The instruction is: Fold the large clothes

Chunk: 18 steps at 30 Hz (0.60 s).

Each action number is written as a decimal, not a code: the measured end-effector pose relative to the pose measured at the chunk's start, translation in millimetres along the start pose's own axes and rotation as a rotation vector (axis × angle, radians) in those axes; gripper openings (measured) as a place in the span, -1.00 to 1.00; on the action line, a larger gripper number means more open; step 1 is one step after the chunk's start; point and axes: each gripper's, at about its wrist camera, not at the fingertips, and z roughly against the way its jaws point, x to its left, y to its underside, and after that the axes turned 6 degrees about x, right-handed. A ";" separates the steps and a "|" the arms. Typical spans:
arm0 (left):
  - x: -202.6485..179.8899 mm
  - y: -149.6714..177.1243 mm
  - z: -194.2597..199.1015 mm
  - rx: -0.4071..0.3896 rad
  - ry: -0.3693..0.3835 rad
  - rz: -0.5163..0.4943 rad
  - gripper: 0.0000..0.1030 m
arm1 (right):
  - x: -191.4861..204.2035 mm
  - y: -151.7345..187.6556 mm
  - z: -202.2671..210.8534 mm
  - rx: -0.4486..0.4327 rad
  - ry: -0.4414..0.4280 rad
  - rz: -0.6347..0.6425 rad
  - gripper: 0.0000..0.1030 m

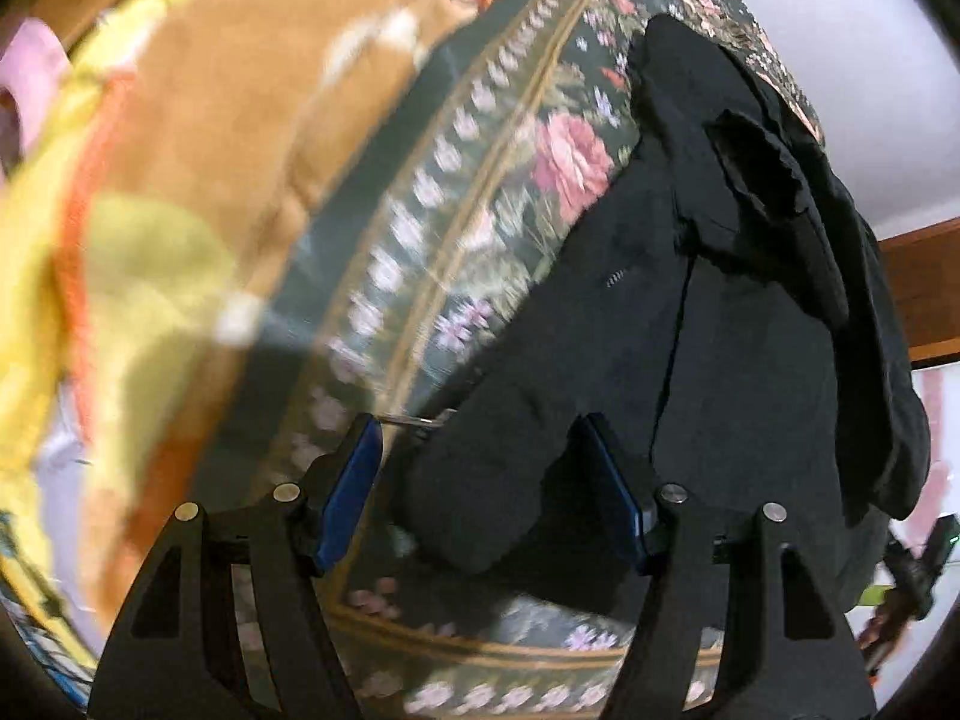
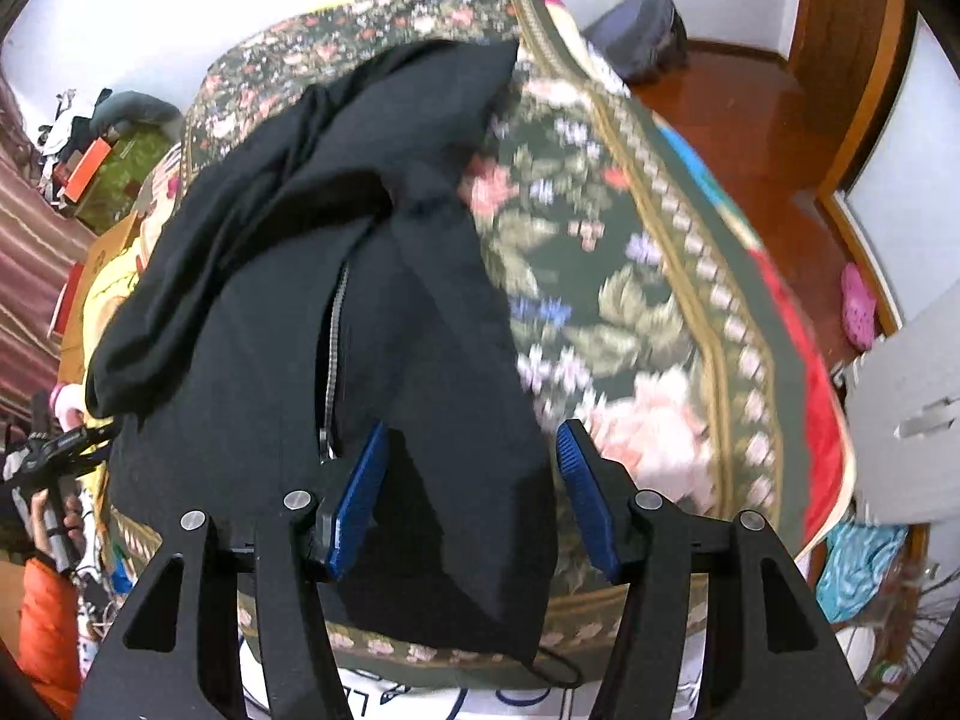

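Note:
A large black zip-up garment lies rumpled on a dark green floral bedspread. In the left wrist view my left gripper is open, its blue pads on either side of a black sleeve end. In the right wrist view the same garment shows its zipper running down the middle. My right gripper is open, its blue pads straddling a black flap of the garment near the bed's front edge. Whether either gripper touches the cloth I cannot tell.
A yellow and brown blanket lies left of the bedspread. The wooden floor, a pink slipper, a white cabinet and a blue cloth are to the right of the bed. Clutter sits far left.

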 end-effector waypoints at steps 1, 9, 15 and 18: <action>-1.8 0.5 -3.5 0.006 0.001 -0.004 0.36 | -0.9 1.5 -1.4 0.001 -0.007 -0.003 0.06; -19.3 4.6 -8.8 0.025 0.021 -0.032 0.22 | -16.5 3.1 -2.9 -0.016 -0.126 -0.043 0.15; -42.5 12.3 20.9 0.000 0.078 -0.114 -0.61 | -1.3 1.4 3.7 -0.014 -0.193 0.008 -0.73; -67.8 11.7 43.5 -0.054 0.074 -0.186 -0.66 | 10.3 -5.0 13.9 -0.031 -0.234 0.044 -0.84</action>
